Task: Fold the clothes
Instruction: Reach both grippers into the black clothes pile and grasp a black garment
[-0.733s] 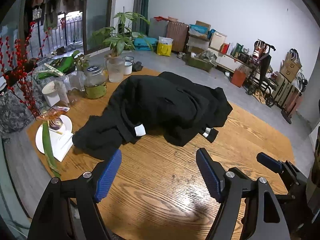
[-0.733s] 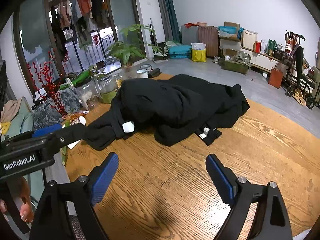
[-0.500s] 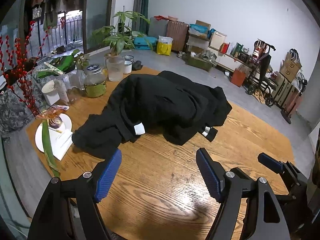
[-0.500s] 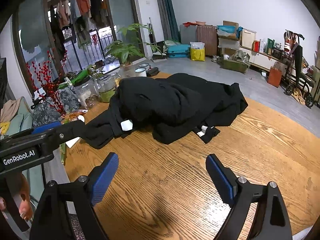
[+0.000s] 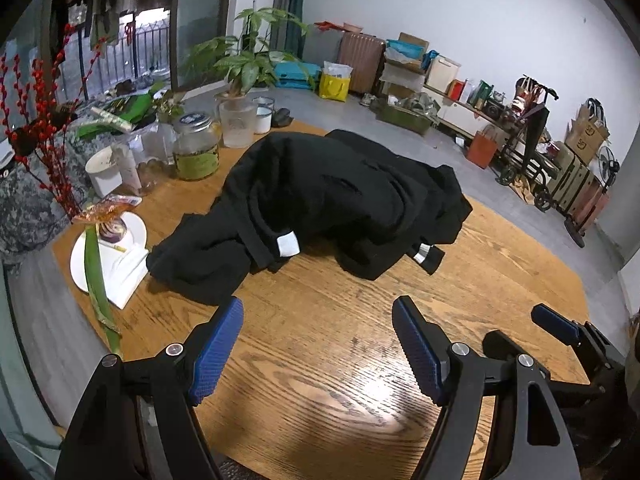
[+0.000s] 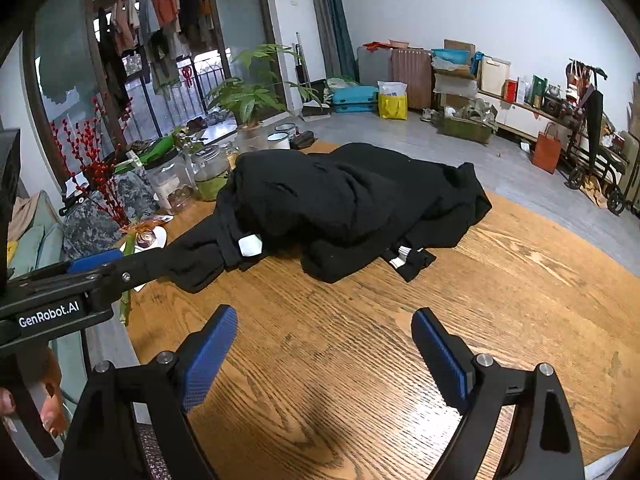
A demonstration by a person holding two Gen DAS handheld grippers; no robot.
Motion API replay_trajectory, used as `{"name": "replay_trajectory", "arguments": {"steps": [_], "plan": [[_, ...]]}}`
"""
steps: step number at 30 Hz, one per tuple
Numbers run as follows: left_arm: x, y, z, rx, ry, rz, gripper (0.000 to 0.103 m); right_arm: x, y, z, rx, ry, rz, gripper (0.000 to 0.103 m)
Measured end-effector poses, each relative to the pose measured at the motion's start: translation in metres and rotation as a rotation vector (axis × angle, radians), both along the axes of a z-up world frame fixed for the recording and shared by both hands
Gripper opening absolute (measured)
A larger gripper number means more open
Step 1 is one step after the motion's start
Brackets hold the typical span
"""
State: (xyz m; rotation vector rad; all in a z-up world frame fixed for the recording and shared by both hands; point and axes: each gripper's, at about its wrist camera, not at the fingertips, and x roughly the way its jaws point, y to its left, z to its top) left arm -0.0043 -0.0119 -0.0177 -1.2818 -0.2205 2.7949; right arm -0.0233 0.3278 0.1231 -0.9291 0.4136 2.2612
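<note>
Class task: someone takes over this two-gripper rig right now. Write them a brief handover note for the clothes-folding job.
Left gripper: open, empty, over bare table, short of the cloth.
Right gripper: open, empty, also over bare wood.
Black garment: crumpled heap mid-table, white tag at its near edge; jars and a plate crowd its left side.
Done: nothing folded.
Left: grasp, spread flat, fold.

A home, living rm w/ wooden table (image 5: 320, 360), potted plant (image 5: 248, 64), suitcase (image 5: 362, 62), balcony laundry (image 6: 160, 36) (lots of clutter).
</note>
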Motion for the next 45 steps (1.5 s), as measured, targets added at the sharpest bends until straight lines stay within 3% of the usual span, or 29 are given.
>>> {"name": "replay_trajectory", "arguments": {"steps": [7,12,18,20,22,24,25,28,30,31,32,33,36,39,43,45], "plan": [[-0.028,-0.015,-0.009,0.042,-0.016,0.046,0.077,-0.004,0.016,-0.008,-0.023,-0.020,-0.003,0.091],[-0.088,-0.015,-0.015,0.024,-0.036,0.061,0.077,-0.029,0.051,-0.014,-0.045,-0.042,-0.002,0.091],[-0.160,-0.008,-0.029,0.064,-0.057,0.067,0.075,-0.078,0.109,-0.024,-0.072,-0.045,-0.023,0.090],[-0.178,-0.005,-0.040,0.055,-0.081,0.071,0.062,-0.094,0.128,-0.032,-0.100,-0.052,-0.039,0.078],[-0.193,-0.004,-0.054,0.008,-0.126,0.108,0.032,-0.109,0.141,-0.039,-0.114,-0.069,-0.040,0.069],[-0.196,-0.008,-0.063,0.049,-0.125,0.124,0.028,-0.122,0.149,-0.045,-0.099,-0.083,-0.044,0.068],[-0.196,-0.010,-0.065,0.073,-0.117,0.126,0.020,-0.128,0.154,-0.048,-0.092,-0.090,-0.046,0.068],[-0.191,-0.005,-0.062,0.044,-0.090,0.114,0.009,-0.147,0.162,-0.059,-0.089,-0.093,-0.050,0.067],[-0.189,-0.006,-0.064,0.071,-0.082,0.056,0.007,-0.158,0.165,-0.067,-0.106,-0.086,-0.030,0.050],[-0.187,-0.011,-0.065,0.104,-0.092,0.064,0.005,-0.164,0.162,-0.071,-0.111,-0.087,-0.010,0.038],[-0.186,-0.013,-0.065,0.122,-0.101,0.068,0.005,-0.166,0.159,-0.074,-0.117,-0.083,0.021,0.019],[-0.185,-0.016,-0.066,0.140,-0.110,0.071,0.005,-0.165,0.152,-0.076,-0.109,-0.094,0.046,0.013],[-0.169,-0.021,-0.060,0.179,-0.116,0.062,0.004,-0.158,0.131,-0.078,-0.080,-0.119,0.109,0.006],[-0.145,-0.024,-0.041,0.220,-0.077,0.046,0.004,-0.132,0.112,-0.066,-0.088,-0.071,0.111,0.005],[-0.115,-0.019,0.015,0.207,0.027,0.022,0.001,-0.100,0.088,-0.017,-0.028,0.034,0.093,0.004],[-0.090,-0.020,0.066,0.249,0.128,-0.009,0.000,-0.089,0.073,0.021,0.016,0.098,0.085,0.004]]}}
